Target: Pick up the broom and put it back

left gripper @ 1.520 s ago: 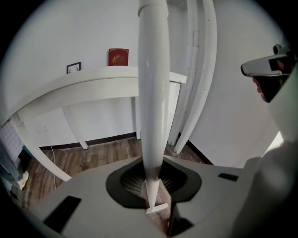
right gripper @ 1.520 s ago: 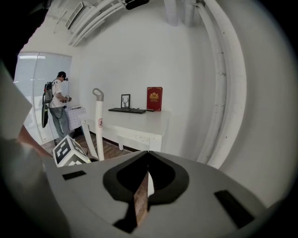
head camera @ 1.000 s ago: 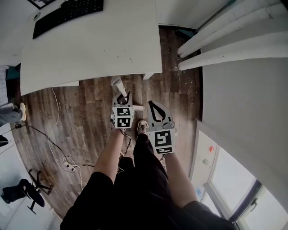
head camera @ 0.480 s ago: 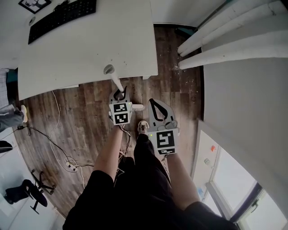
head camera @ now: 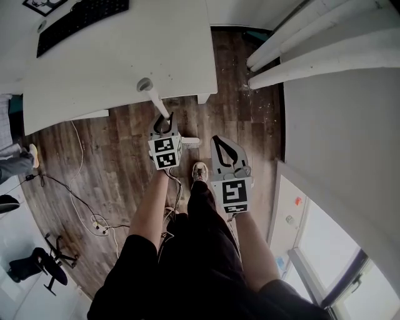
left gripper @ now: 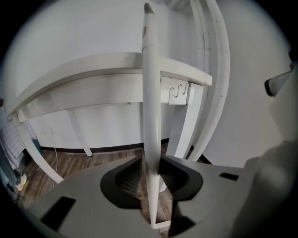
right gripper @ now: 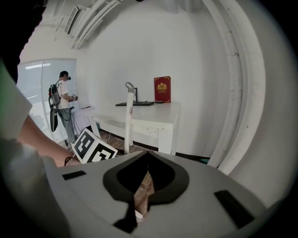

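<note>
- Left tongs (head camera: 165,120): grip the broom (head camera: 155,101) low on its white handle. Pads (left gripper: 129,180) lie against the shaft on both sides. Jaws have just been easing apart, handle between them.
- Right tongs (head camera: 217,139): clenched, tips together, holding nothing. Show only floorboards through the slot behind the tips. Sit at 4 o'clock of the left tongs, clear of the broom.
- Broom: stands near upright, top leaning toward 11 o'clock in the head view. Shows its grey-capped top end (head camera: 145,84) over the desk edge. Has its head (head camera: 190,142) down at the floor, at 3 o'clock of the left tongs' marker cube.
- Desk (head camera: 125,62): white, fills 11 to 12 o'clock of the head view. Carries a black keyboard (head camera: 81,19) at its far 11 o'clock corner. Shows hooks (left gripper: 178,88) under the top in the left gripper view, at 1 o'clock of the handle's middle.
- Floor (head camera: 119,156): dark wood boards, with loose cables (head camera: 75,200) at 8 o'clock.
- Shoe (head camera: 199,173): sits between the two tongs, at 6 o'clock of the broom head.
- Right gripper view: shows a red book (right gripper: 162,89) upright on the desk at 12 o'clock. Also shows another person (right gripper: 63,104) standing at 9 o'clock, well apart.
</note>
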